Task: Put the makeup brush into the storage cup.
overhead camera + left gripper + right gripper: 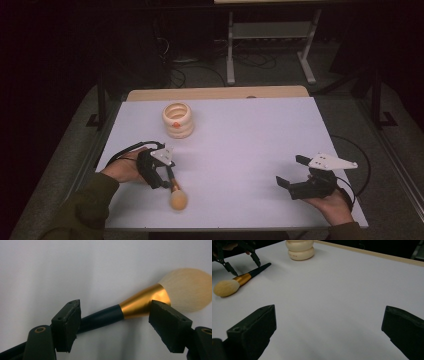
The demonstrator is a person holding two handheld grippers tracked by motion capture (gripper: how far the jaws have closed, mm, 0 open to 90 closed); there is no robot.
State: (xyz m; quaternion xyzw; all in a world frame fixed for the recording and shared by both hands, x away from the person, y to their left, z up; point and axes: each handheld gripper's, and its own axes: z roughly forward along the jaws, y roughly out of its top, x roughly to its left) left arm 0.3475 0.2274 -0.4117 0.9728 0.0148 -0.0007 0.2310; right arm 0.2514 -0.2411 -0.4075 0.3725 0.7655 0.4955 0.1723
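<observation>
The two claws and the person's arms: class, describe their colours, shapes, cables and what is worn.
Each claw is a black two-jaw tool with blocky, wedge-shaped pads. The left claw and right claw each carry a pale grey three-cornered plate on top, dotted with small holes. A black cable loops from each one. The left sleeve is dark olive green, and a bit of the same sleeve shows at the right wrist.

The right tongs (328, 336) stand wide apart, nothing between their jaws, over the bare white counter (337, 290). Far ahead to their left a makeup brush (239, 280) lies flat, bristles nearest. The left tongs (242, 265) straddle its dark handle. Beyond it stands a cream ribbed holder (300, 249)
</observation>
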